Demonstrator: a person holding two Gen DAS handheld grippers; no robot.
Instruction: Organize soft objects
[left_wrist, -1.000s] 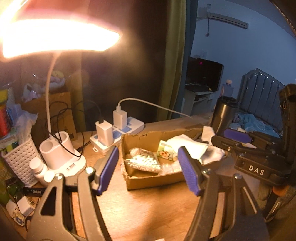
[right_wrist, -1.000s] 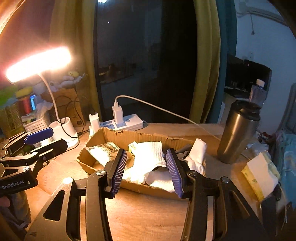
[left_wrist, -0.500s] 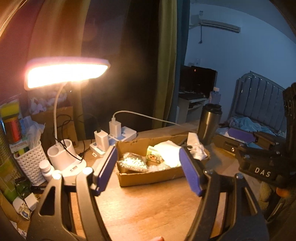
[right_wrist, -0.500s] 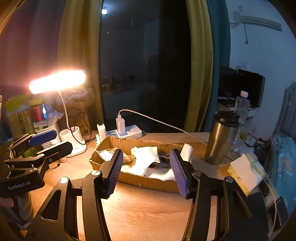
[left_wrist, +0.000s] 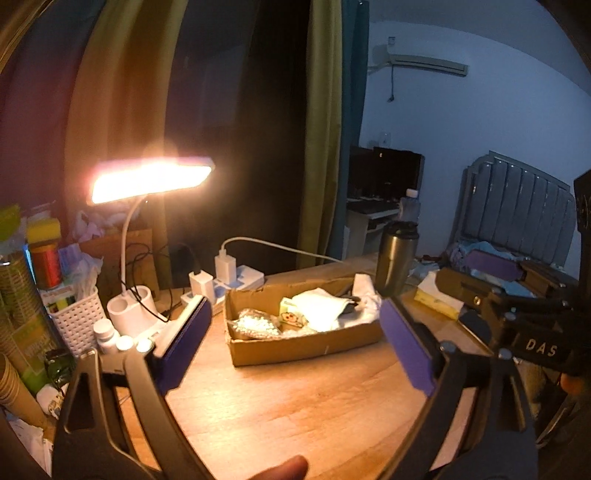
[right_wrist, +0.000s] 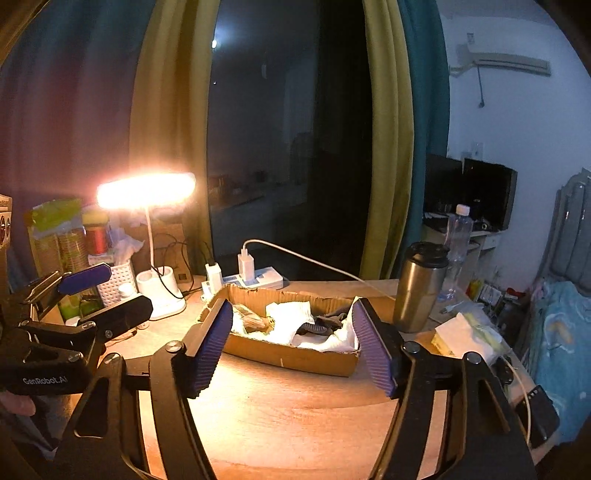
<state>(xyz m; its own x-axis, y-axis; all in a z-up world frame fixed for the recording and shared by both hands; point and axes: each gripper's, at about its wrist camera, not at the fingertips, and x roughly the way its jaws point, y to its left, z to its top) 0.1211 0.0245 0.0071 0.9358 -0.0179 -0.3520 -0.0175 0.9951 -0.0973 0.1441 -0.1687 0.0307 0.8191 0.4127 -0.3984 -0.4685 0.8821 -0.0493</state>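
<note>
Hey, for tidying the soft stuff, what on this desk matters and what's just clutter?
Part of the job:
cardboard box
white cloths
dark cloth
left gripper, open
right gripper, open

Just lying about:
desk lamp
steel tumbler
power strip
white basket
tissue pack

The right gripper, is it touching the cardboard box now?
Apart. In the right wrist view, the open right gripper hovers short of the cardboard box, with bare table showing before its front wall.
</note>
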